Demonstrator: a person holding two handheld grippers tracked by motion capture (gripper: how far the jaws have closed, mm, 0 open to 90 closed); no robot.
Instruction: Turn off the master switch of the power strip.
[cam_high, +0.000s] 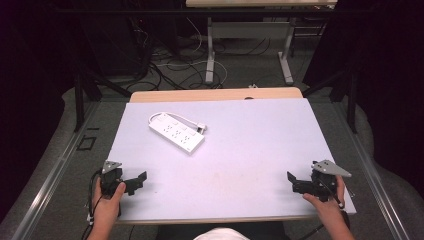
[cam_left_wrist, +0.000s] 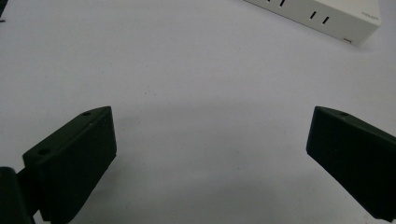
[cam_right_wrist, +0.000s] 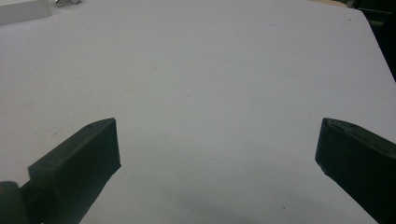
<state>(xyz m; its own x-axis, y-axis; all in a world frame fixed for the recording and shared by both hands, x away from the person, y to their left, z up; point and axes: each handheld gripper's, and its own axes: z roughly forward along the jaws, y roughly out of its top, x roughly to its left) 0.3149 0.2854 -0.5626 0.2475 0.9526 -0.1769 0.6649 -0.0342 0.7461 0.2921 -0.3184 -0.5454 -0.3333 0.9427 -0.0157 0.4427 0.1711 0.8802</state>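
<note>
1. Two grippers are resting at the near edge of the table (cam_high: 260, 150), well apart from each other, each held in one of the person's hands.
2. The left gripper (cam_high: 141, 178) is sitting at the near left corner with its jaws standing wide apart and nothing between them; its own view is showing bare table surface in the gap.
3. The right gripper (cam_high: 291, 178) is sitting at the near right corner, its jaws likewise spread wide and holding nothing.
4. The white power strip (cam_high: 176, 132) is lying flat on the far left part of the table, set at a slant, well apart from both grippers but nearer the left one; one end of it is showing at the top of the left gripper view (cam_left_wrist: 327, 18).
5. Its white cord (cam_high: 186, 119) is curling along the far side of the body, with the plug (cam_high: 200, 128) lying just beside the strip.
6. The strip is looking like a rigid, fairly light plastic bar with smooth faces, so it is likely to slide on the table when pushed.
7. Gripping across its narrow width near the middle is looking safest; the cord is limp and would be trailing behind.
</note>
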